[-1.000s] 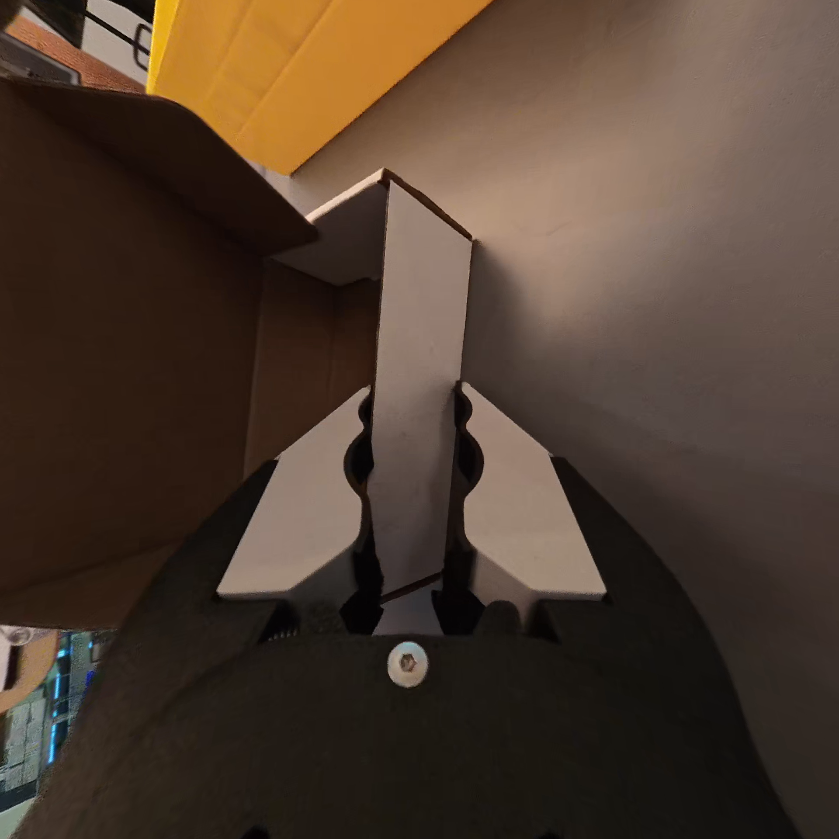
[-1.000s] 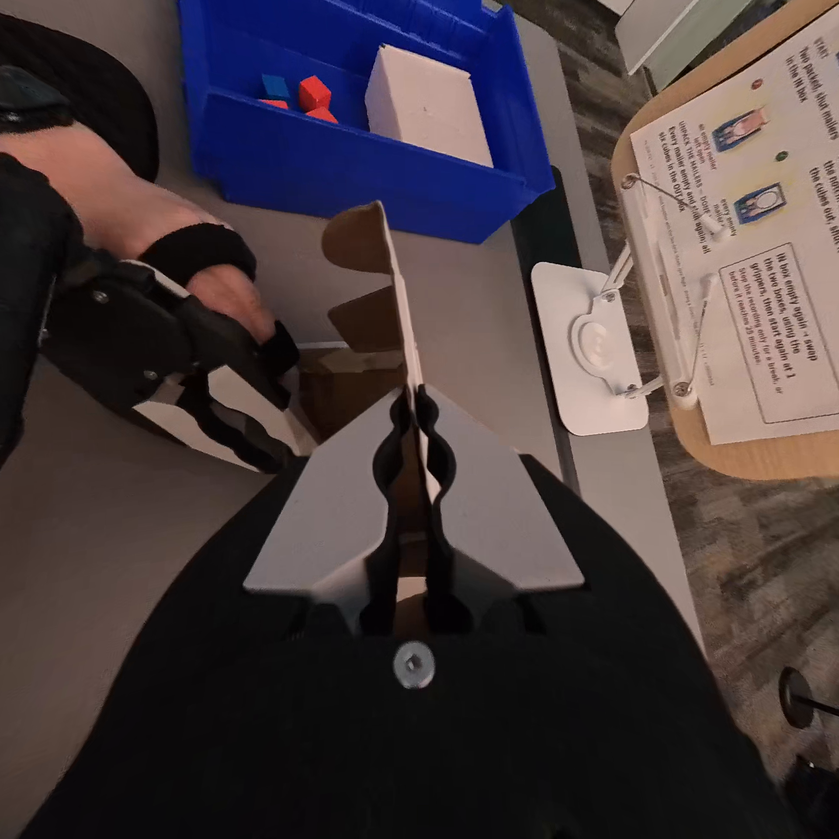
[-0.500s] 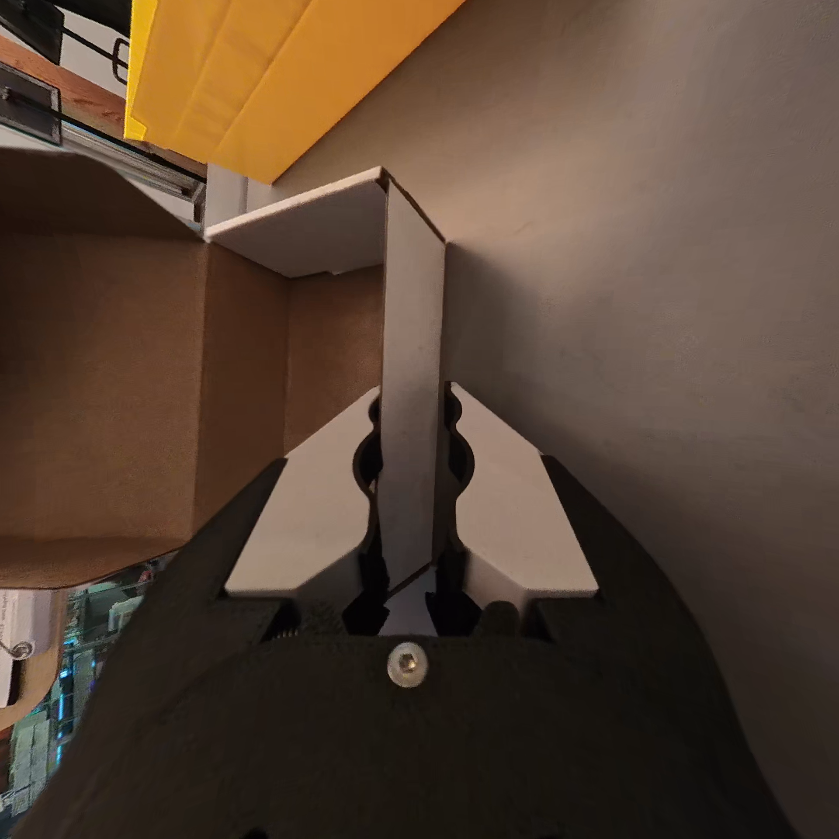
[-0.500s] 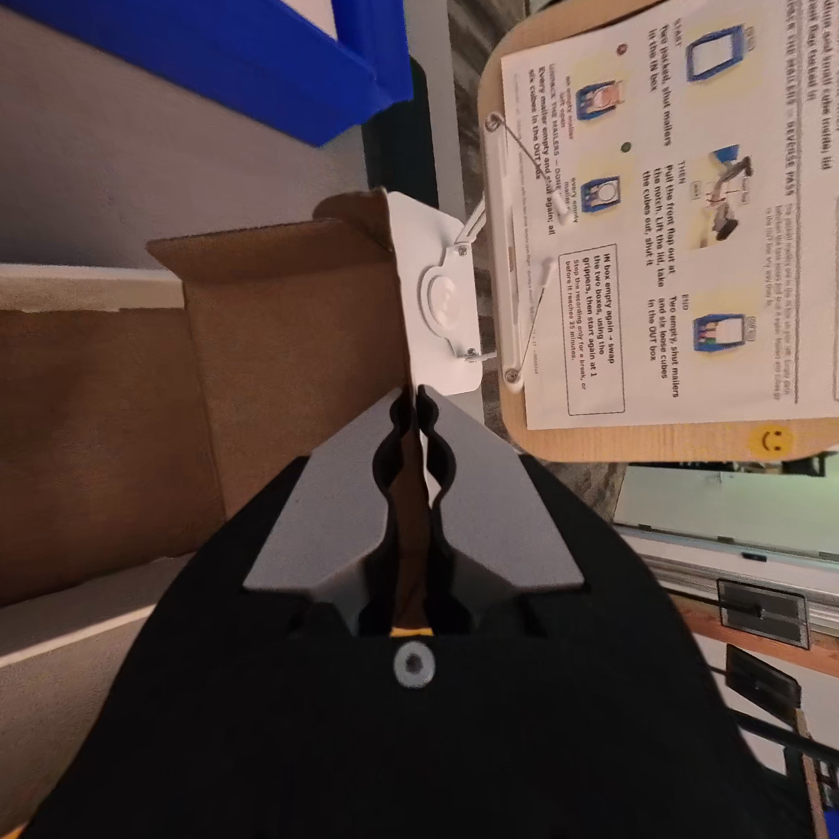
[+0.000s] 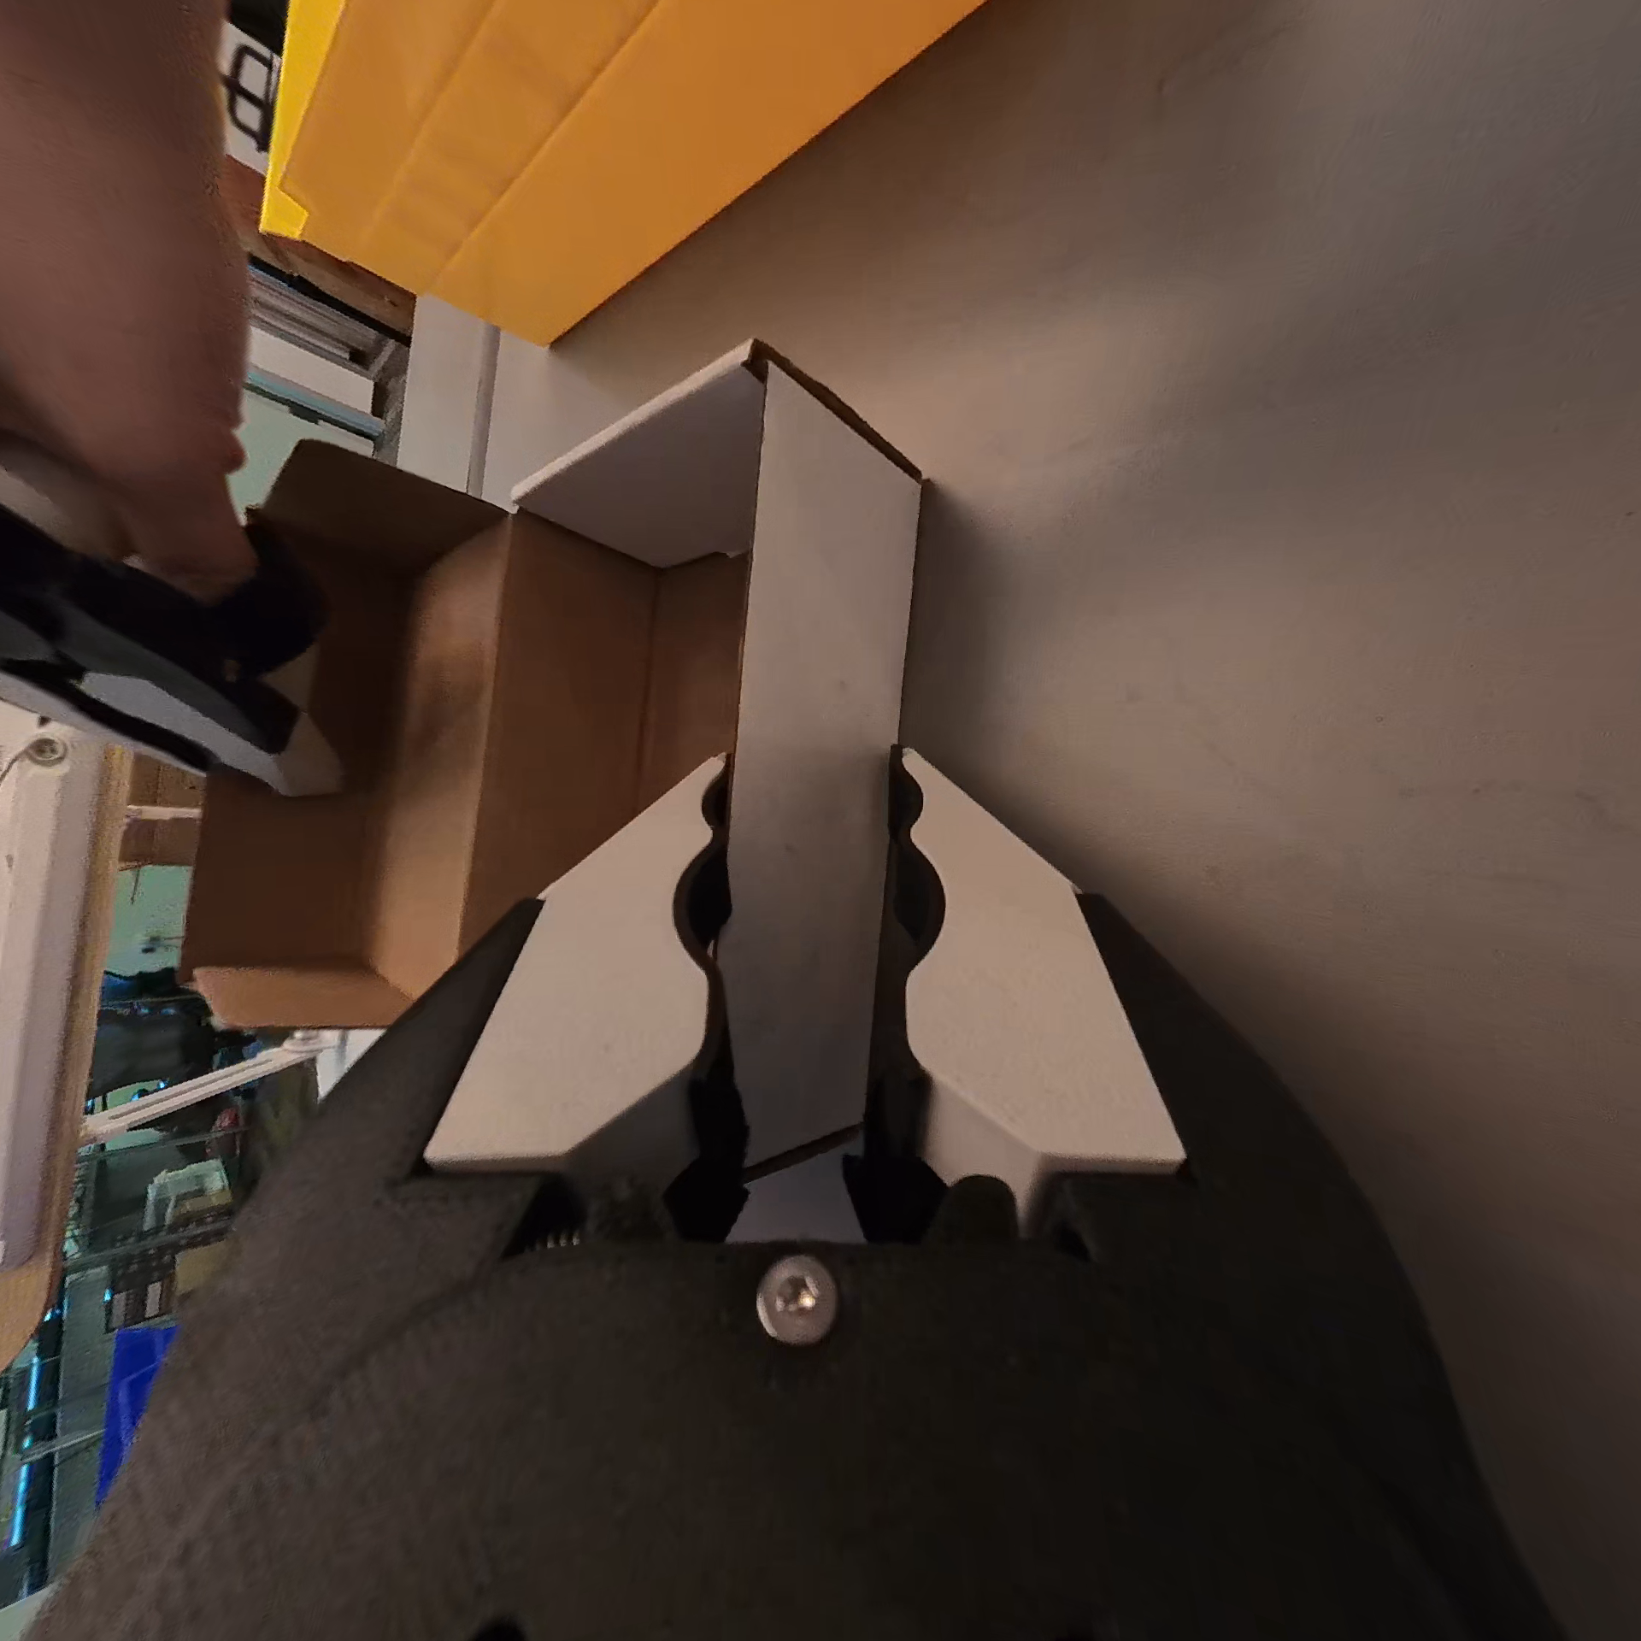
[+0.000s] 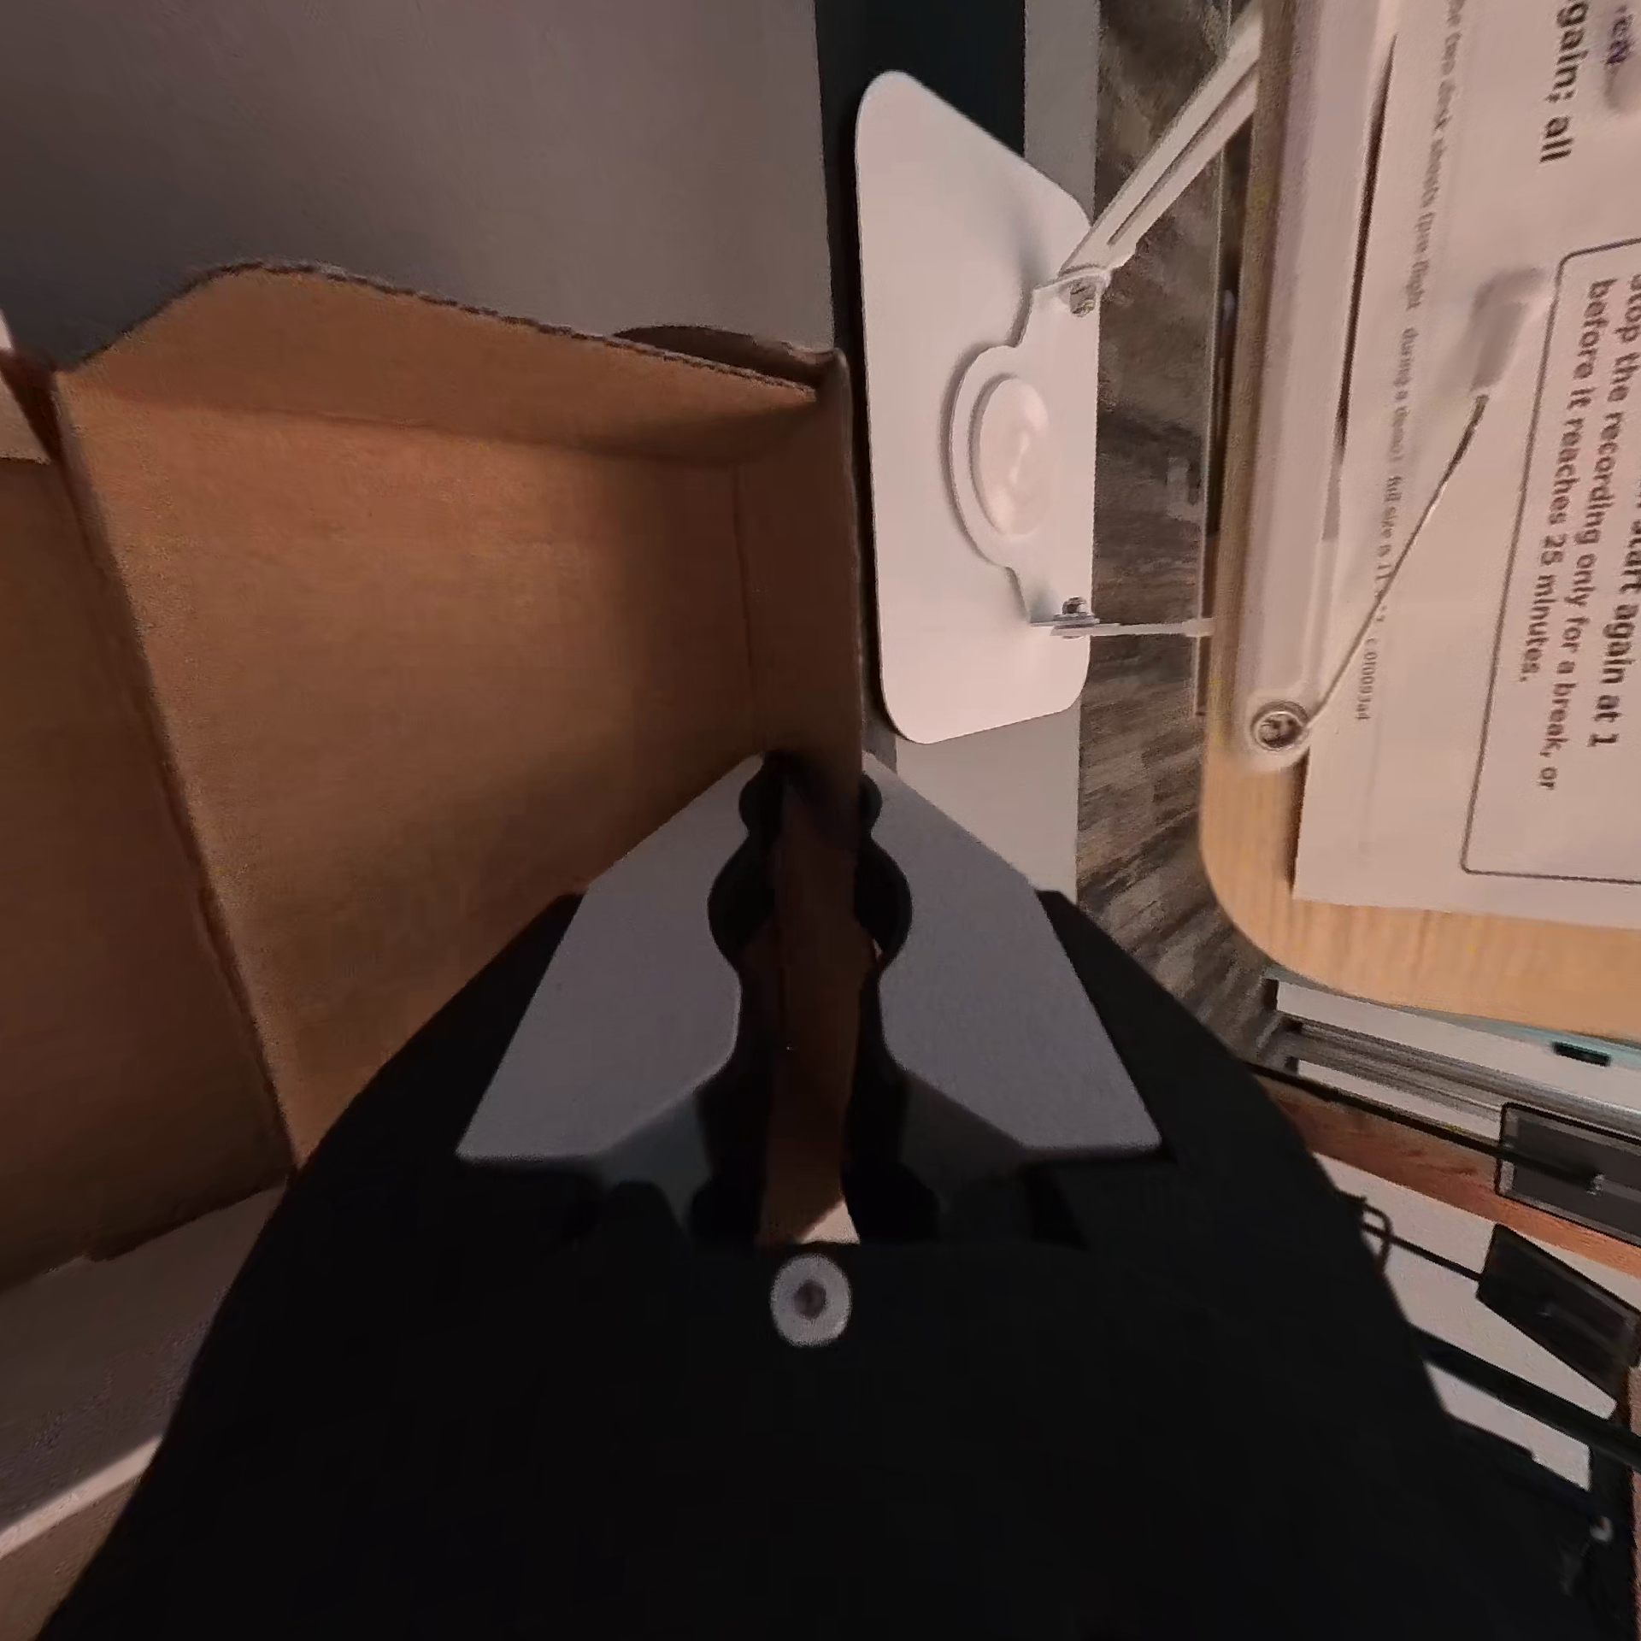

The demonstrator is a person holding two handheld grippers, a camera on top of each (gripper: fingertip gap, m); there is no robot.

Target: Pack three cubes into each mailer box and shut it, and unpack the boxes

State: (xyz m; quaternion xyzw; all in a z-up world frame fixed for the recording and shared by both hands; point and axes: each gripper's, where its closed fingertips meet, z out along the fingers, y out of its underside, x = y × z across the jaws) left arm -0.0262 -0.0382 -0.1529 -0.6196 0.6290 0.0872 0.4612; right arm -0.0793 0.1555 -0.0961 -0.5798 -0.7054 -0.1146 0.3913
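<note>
A mailer box, white outside and brown inside, lies open on the grey table (image 5: 1243,622). My left gripper (image 5: 810,764) is shut on its white side wall (image 5: 826,577). The part of the brown interior (image 5: 550,710) that shows holds no cubes. My right gripper (image 6: 817,772) is shut on the edge of the brown lid flap (image 6: 444,622). It also shows in the left wrist view (image 5: 306,755), held by a hand, at the far side of the box.
A yellow bin (image 5: 577,133) lies beyond the box. A white stand base (image 6: 968,444) and a wooden board with a printed sheet (image 6: 1465,444) are right of the lid. A blue bin (image 5: 133,1385) shows at lower left. My hands' fingertips stand some 20 cm from each other.
The right gripper has swung the lid flap over and away, so the blue bin left its view. The hand and right gripper came into the left wrist view. The left grip held.
</note>
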